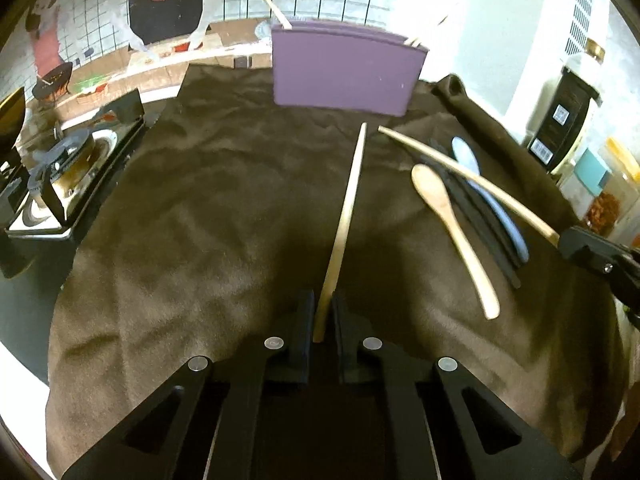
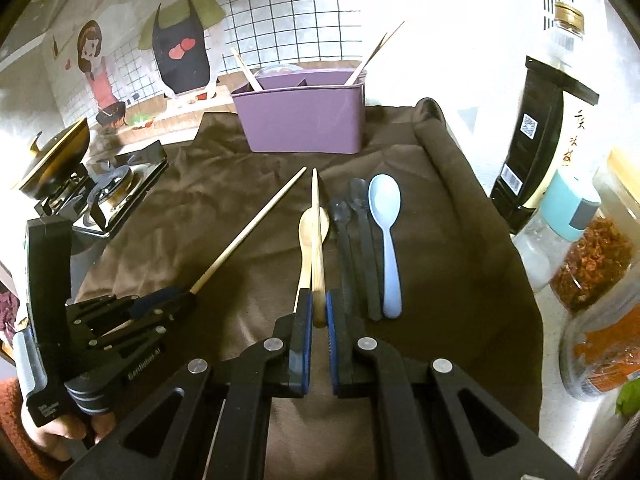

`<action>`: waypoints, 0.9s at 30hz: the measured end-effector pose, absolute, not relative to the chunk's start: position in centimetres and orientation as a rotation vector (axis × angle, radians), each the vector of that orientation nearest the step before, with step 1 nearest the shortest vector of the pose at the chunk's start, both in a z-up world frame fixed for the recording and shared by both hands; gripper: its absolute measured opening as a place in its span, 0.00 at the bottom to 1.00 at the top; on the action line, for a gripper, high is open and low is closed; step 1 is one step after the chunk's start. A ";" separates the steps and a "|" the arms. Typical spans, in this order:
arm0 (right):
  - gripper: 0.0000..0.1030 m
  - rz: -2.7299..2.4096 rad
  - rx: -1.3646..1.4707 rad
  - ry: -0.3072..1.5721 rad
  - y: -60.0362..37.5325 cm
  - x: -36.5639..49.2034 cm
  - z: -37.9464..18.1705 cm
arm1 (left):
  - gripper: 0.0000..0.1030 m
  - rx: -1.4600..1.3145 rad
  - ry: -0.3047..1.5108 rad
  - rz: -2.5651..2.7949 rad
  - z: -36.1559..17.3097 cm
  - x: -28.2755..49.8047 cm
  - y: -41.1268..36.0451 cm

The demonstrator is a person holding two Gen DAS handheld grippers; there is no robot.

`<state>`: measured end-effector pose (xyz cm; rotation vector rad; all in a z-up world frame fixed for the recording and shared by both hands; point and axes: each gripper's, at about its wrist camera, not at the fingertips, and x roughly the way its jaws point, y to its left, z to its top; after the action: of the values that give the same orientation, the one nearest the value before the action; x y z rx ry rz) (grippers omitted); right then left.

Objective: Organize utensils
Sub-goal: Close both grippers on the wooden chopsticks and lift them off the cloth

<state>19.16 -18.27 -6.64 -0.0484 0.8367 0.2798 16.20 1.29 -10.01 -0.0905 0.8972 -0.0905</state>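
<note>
I have a wooden chopstick in each gripper: the left gripper (image 1: 323, 312) is clenched on the butt end of one chopstick (image 1: 346, 216), whose tip points toward the purple utensil caddy (image 1: 344, 68) at the far edge of the brown cloth (image 1: 180, 208); the right gripper (image 2: 319, 312) is clamped the same way on the second chopstick (image 2: 317, 240), held above the wooden spoon (image 2: 308, 236) lying on the cloth. Beside that spoon lie two black spoons (image 2: 356, 236) and a pale blue spoon (image 2: 386, 232), side by side and touching or nearly so. The caddy already has other chopsticks (image 2: 248, 70) leaning in its compartments. I judge these sticks light, stiff and smooth, so held at the very end they can pivot or slip between the fingers; a firm squeeze should do no harm, and I would tip them nearly upright before lowering them into a compartment. The spoons look light and rigid too; I would take each by mid-handle, the wooden spoon first since it lies a little apart from the others, and separate the black pair carefully, as their handles lie close together.
</note>
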 end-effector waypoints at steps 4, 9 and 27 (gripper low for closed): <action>0.07 0.277 -0.065 0.798 -18.6 19.1 -5.3 | 0.08 -0.077 0.809 -0.092 -6.5 15.7 1.7; 0.07 0.278 -0.103 0.709 -18.8 19.7 -1.8 | 0.07 -0.044 0.657 -0.120 -0.2 15.9 2.6; 0.07 0.260 -0.196 0.427 -15.1 29.8 20.4 | 0.06 -0.136 0.486 -0.344 22.3 28.9 8.2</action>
<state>29.76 -15.06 20.43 -0.1956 0.4271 0.2601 28.88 8.21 22.30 -0.1365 0.4857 -0.3445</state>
